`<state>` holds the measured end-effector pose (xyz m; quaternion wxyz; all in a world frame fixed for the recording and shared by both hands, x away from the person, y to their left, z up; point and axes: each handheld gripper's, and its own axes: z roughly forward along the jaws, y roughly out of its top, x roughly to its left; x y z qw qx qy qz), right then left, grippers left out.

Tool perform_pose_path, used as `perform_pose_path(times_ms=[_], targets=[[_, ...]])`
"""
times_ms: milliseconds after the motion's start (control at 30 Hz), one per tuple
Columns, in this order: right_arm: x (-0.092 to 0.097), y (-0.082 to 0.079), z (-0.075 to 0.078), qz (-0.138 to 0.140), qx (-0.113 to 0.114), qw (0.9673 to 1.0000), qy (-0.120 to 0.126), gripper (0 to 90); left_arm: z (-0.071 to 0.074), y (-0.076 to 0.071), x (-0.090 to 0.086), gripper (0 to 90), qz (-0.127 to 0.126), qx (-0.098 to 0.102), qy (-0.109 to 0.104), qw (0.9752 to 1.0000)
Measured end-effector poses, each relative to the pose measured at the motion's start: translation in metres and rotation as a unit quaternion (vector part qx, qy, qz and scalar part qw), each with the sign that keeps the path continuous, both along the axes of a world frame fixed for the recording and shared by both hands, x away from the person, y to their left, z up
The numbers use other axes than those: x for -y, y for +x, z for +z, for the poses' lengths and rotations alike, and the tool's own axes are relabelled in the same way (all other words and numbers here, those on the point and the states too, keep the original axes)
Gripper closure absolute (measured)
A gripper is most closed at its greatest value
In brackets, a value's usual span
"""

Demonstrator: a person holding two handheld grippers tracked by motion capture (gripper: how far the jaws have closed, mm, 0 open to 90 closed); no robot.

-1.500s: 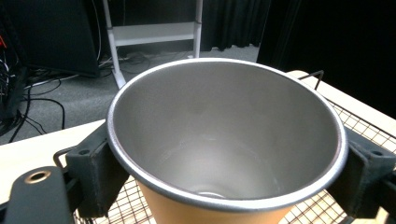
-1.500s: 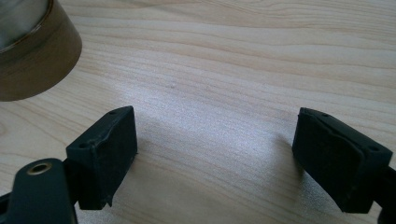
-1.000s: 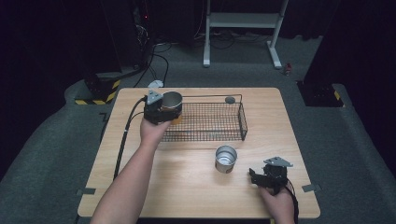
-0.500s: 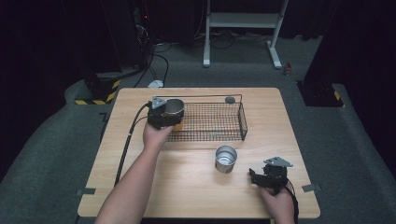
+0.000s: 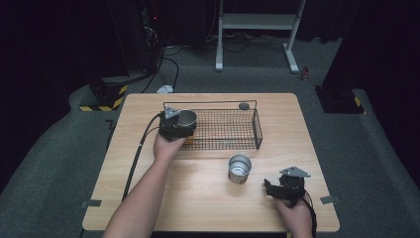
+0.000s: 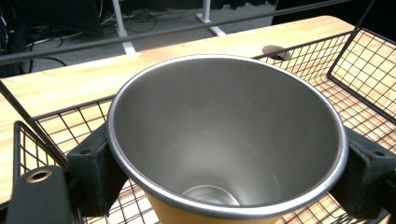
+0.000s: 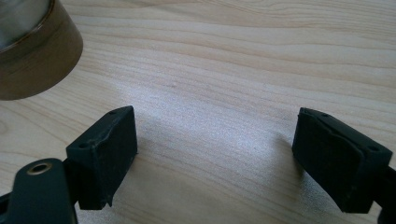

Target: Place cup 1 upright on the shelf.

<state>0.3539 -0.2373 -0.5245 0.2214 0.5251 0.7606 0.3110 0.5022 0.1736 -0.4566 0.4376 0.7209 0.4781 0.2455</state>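
- Left gripper (image 5: pixel 179 127): black, blocky body, grey three-cornered plate on top, dark cable trailing back over the table edge; matte rubbery jaws clamped on either side of a cup, seen in the left gripper view pressing its wall just below the rim.
- Held cup (image 6: pixel 227 140): round, tapering downward, brushed steel inside with a rolled bright rim, smooth orange-tan outer wall; upright between the left gripper's jaws, over the near-left corner of the basket; whether its base rests on the mesh cannot be told.
- Wire basket (image 5: pixel 257 130): black, rectangular, fine square mesh floor and low walls, thin rod handle arching above; directly under and beyond the left gripper, stretching away to that gripper's right.
- Small dark round disc (image 5: pixel 243 105): flat, on the table beyond the basket's far rim, well apart from both grippers.
- Second cup (image 5: pixel 239 168): short metal cylinder, shiny open mouth up, brownish band low on its wall in the right gripper view; standing on bare wood ahead and to the left of the right gripper, near but not touching.
- Table (image 5: pixel 208 198): pale wood, fine straight grain, rounded corners.
- Right gripper (image 5: pixel 281 188): same black build and grey plate, low on the tabletop; jaws spread wide apart, nothing between the textured pads but wood.
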Motion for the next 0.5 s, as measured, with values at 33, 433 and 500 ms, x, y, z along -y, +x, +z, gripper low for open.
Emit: perform_pose_path(times_ms=[33,433,500], targets=[[0.0,0.0,0.0,0.0,0.0,1.0,0.0,13.8,-0.0005,0.0,0.0,13.3,0.001,-0.001,0.003,1.0],[0.0,0.0,0.0,0.0,0.0,1.0,0.0,13.8,-0.0051,0.0012,0.0026,13.2,0.003,-0.013,0.011,0.9999],[0.0001,0.0001,0.0,0.001,0.001,1.0,-0.001,13.8,-0.0052,0.0015,0.0023,13.2,0.003,-0.014,0.01,0.9998]])
